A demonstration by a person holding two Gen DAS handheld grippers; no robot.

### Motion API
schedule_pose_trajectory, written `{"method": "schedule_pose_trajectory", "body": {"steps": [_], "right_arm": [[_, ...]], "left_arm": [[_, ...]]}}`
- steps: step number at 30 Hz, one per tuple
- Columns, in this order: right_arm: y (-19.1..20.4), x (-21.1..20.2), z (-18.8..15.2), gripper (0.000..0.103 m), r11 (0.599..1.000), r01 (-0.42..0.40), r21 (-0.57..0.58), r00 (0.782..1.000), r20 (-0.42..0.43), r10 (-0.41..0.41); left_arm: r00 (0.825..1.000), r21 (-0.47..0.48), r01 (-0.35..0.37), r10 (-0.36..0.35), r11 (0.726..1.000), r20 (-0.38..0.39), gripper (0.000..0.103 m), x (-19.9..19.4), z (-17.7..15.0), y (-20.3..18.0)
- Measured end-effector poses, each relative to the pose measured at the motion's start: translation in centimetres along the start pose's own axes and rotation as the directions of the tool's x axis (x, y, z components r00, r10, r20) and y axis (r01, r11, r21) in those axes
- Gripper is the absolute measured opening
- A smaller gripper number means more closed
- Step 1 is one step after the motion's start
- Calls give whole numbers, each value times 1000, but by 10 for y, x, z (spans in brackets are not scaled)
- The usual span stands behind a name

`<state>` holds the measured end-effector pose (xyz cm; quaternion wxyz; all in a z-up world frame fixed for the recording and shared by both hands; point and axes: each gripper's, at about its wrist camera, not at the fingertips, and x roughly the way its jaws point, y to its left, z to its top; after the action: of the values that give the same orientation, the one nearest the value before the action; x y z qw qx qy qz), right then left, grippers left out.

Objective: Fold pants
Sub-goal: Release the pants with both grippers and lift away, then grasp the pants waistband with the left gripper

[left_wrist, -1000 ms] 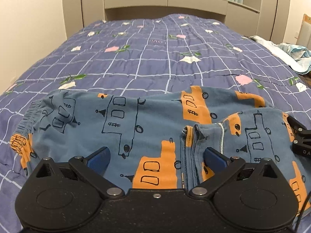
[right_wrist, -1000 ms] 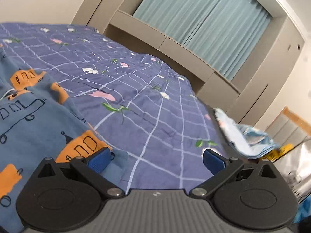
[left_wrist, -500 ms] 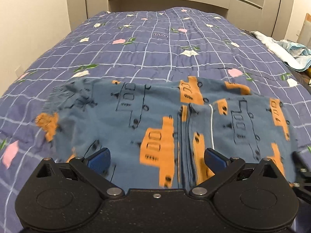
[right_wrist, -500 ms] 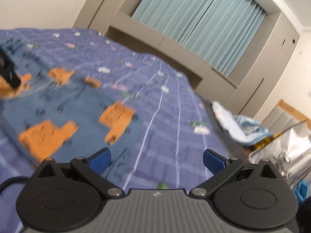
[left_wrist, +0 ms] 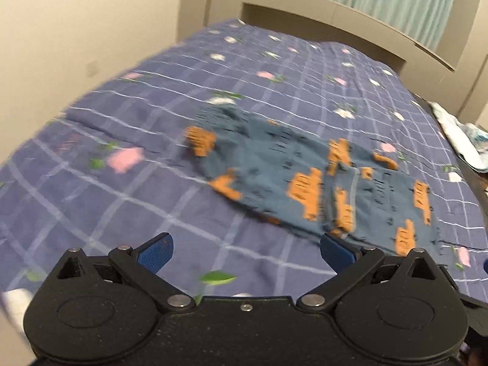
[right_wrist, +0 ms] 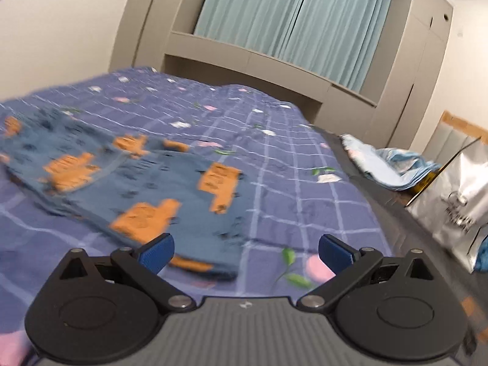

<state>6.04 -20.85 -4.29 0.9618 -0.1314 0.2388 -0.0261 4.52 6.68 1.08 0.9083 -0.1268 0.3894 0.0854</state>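
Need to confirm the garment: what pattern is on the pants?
Blue pants with orange blocks and dark line drawings; clearest in the right wrist view.

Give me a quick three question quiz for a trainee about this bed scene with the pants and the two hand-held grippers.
1. True or false: the left hand-held gripper is clamped on the pants.
2. What do the pants lie on? A) floor B) bedspread C) chair
3. Fill in: the right hand-held gripper has its jaws ____.

Key: 1 false, it is open and holds nothing; 2 B; 3 open.
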Motion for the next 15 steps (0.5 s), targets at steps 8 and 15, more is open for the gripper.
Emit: {"method": "schedule_pose_trajectory", "body": {"steps": [8,15], "right_arm": [[55,-59,-4,103,989,-109,-102,987,110,120],[94,-48,8,103,977,-96,-191,980,153,127]], "left_arm": [[998,136,-42,35,990,60,102,-21,-11,48],[985,265,-62,16,962,173,102,23,22,70]]}}
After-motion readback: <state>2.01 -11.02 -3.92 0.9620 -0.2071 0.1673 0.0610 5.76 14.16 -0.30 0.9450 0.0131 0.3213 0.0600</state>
